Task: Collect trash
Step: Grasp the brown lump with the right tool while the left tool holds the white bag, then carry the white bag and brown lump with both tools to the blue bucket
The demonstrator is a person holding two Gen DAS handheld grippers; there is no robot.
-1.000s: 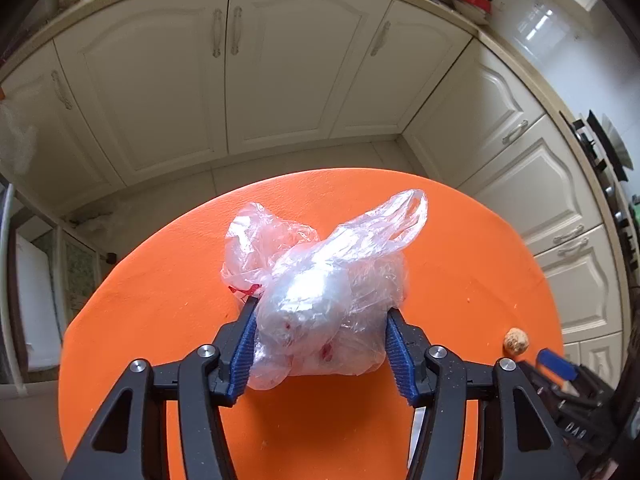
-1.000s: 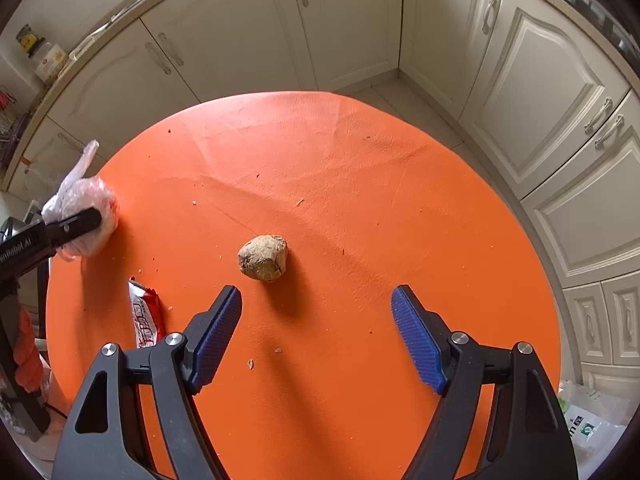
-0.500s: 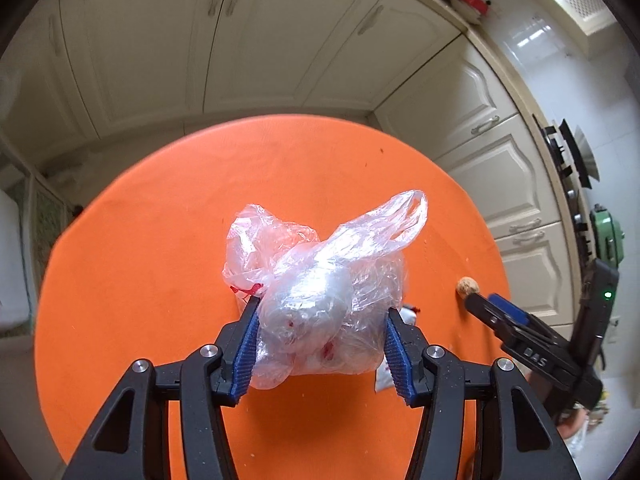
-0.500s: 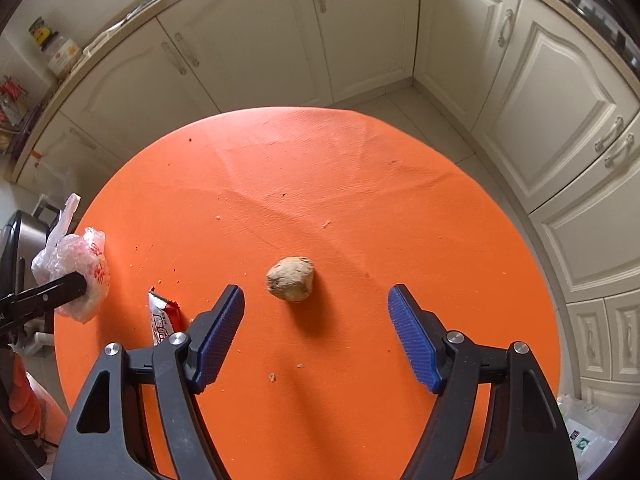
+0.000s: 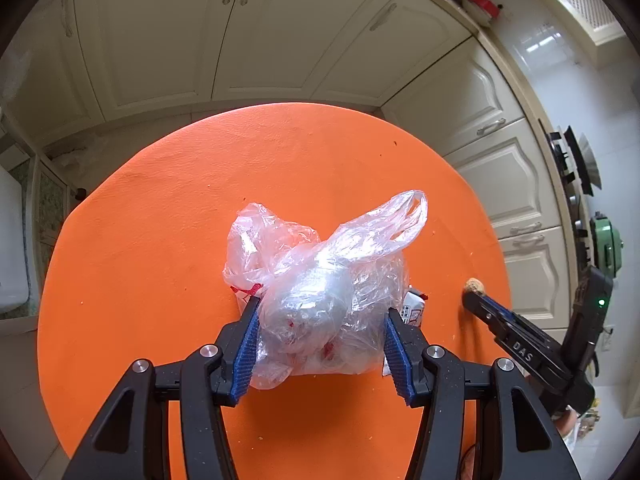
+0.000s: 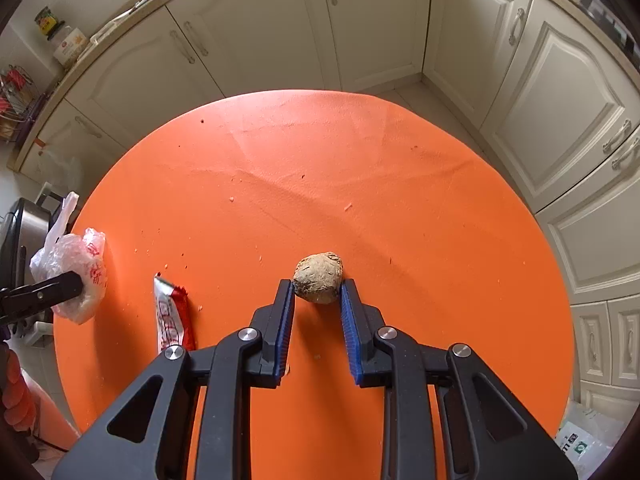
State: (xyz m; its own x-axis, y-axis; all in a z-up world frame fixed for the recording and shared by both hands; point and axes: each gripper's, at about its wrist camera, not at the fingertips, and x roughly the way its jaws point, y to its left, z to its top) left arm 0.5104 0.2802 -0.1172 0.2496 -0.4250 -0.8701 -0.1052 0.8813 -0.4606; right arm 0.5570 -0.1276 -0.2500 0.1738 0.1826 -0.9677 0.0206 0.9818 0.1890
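The right gripper (image 6: 317, 294) had just been closing: its blue pads, wide apart a moment earlier with the brown lump (image 6: 319, 282) lying free ahead of them, now stood against the lump's two sides at their tips. The lump rested on the orange table (image 6: 400, 208), roughly at the table's middle as the right wrist camera showed it, and it looked pinched but not yet lifted. Whether the grip was firm enough to carry it could not be told, since only the pad tips reached it.

The left gripper (image 5: 320, 340) had not changed its hold: its jaws stayed clamped on the crumpled clear plastic bag (image 5: 320, 280), carried above the table near its left side. Over the last second that hand had swung, so the table filled more of the left wrist view and the other gripper came into sight at the table's right side.

A red-and-white wrapper (image 6: 172, 320) lay flat on the table between the bag and the lump, untouched. The closing probably meant that one more piece of trash was secured, with the wrapper and scattered crumbs left to gather.
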